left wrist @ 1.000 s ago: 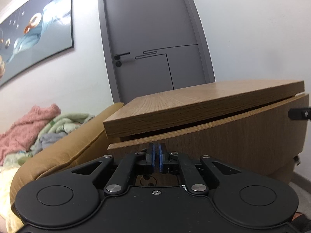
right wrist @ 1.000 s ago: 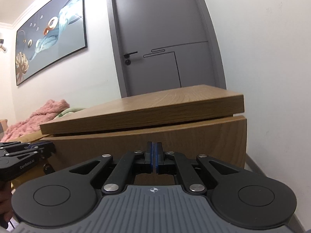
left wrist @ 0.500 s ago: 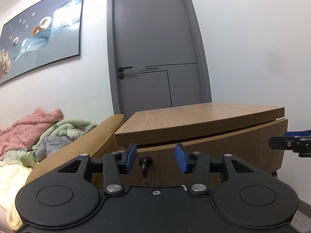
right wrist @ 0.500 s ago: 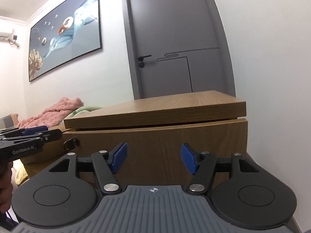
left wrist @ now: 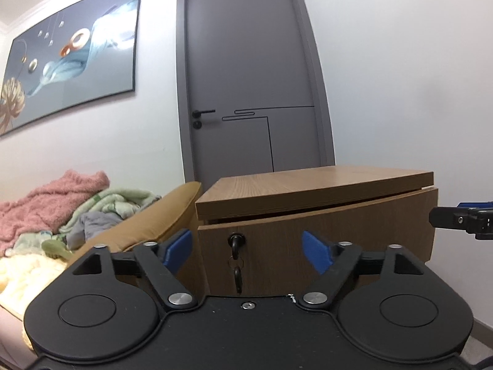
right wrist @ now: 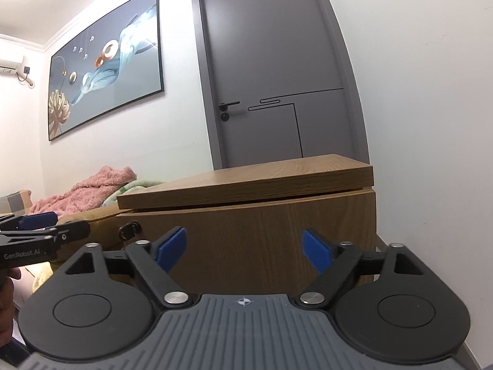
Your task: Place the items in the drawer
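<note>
Drawer front (left wrist: 317, 240) of wooden nightstand (right wrist: 246, 185), shut, straight ahead beside mustard sofa arm (left wrist: 148, 228); key (left wrist: 235, 240) in its lock, second key dangling below. Left hand-held gripper (left wrist: 246, 248) spread wide, empty, short of the key. Right hand-held gripper (right wrist: 245, 246) likewise agape, empty, facing bare drawer wood.
</note>
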`<state>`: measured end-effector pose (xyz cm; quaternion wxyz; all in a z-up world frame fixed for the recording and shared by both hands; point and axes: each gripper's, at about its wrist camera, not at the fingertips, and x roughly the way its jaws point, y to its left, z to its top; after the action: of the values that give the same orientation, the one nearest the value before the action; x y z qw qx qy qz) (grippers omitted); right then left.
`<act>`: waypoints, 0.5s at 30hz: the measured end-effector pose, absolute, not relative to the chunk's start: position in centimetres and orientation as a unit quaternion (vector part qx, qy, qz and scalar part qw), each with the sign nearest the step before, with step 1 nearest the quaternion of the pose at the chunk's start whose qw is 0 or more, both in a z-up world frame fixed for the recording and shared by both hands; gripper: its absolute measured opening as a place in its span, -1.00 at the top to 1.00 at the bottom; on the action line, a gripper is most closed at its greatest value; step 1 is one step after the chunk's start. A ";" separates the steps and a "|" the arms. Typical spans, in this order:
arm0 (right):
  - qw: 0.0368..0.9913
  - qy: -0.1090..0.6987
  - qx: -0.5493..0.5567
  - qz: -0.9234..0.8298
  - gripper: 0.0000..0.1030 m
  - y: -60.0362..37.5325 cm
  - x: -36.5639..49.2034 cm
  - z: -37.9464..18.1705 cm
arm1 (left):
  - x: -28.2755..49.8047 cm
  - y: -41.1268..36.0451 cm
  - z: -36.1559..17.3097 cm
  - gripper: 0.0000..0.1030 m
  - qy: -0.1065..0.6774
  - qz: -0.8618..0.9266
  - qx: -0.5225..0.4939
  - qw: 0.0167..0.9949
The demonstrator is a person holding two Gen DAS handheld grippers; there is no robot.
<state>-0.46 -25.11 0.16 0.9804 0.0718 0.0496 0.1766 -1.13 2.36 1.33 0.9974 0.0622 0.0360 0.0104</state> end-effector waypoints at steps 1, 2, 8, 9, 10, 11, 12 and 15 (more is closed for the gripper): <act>0.981 0.046 0.072 0.176 -0.75 -25.1 -0.7 0.1 | -1.6 2.4 1.3 -0.62 0.035 0.010 0.061 0.997; 0.981 0.043 0.072 0.176 -0.75 -25.1 -1.0 0.1 | -2.0 2.5 1.2 -0.63 0.036 0.010 0.057 0.998; 0.980 0.025 0.078 0.180 -0.91 -24.9 -2.2 0.2 | -3.6 3.2 0.9 -0.82 0.039 0.011 0.042 0.998; 0.980 0.022 0.078 0.180 -0.94 -24.9 -2.4 0.2 | -3.9 3.2 0.8 -0.82 0.040 0.012 0.041 0.998; 0.980 0.020 0.077 0.180 -0.98 -24.8 -2.6 0.2 | -4.1 3.3 0.8 -0.83 0.040 0.012 0.040 0.998; 0.981 0.018 0.077 0.180 -0.99 -24.7 -2.8 0.1 | -4.2 3.3 0.8 -0.85 0.041 0.011 0.039 0.998; 0.980 0.018 0.076 0.181 -0.99 -24.7 -3.1 0.0 | -4.4 3.4 0.8 -0.91 0.041 0.009 0.040 0.998; 0.979 0.017 0.080 0.188 -1.00 -24.6 -3.7 -0.2 | -4.9 3.6 1.1 -0.96 0.035 0.005 0.047 0.998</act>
<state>-3.68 -24.61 -0.22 0.9787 0.0800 0.0175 0.1881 -4.89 3.60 1.13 0.9983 0.0469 0.0353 0.0046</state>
